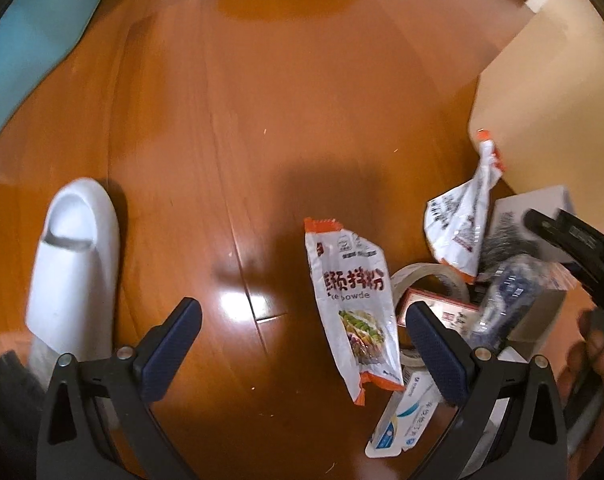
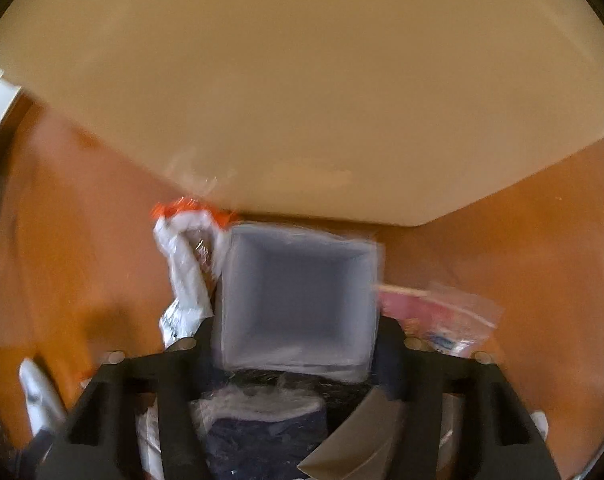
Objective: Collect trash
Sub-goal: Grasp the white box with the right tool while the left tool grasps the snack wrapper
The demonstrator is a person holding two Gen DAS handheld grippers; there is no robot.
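Note:
Trash lies in a heap on the wooden floor (image 1: 262, 120). A flat orange-and-white snack wrapper (image 1: 353, 308) lies between the spread fingers of my left gripper (image 1: 302, 308), which hangs open above it, pointing down. Beside it are a crumpled wrapper (image 1: 461, 220), a tape roll (image 1: 429, 276), a small red box (image 1: 441, 312), a blue-and-white carton (image 1: 401, 420) and a clear plastic bag (image 1: 509, 292). My right gripper (image 2: 298, 332) has its fingers on both sides of an open white box (image 2: 298, 292), pressing its walls. The picture there is blurred.
A white slipper (image 1: 74, 264) sits on the floor left of the left gripper. A beige cabinet (image 2: 302, 100) stands right behind the heap. A light blue object (image 1: 34, 40) fills the far left corner. A clear bag (image 2: 449, 320) lies right of the white box.

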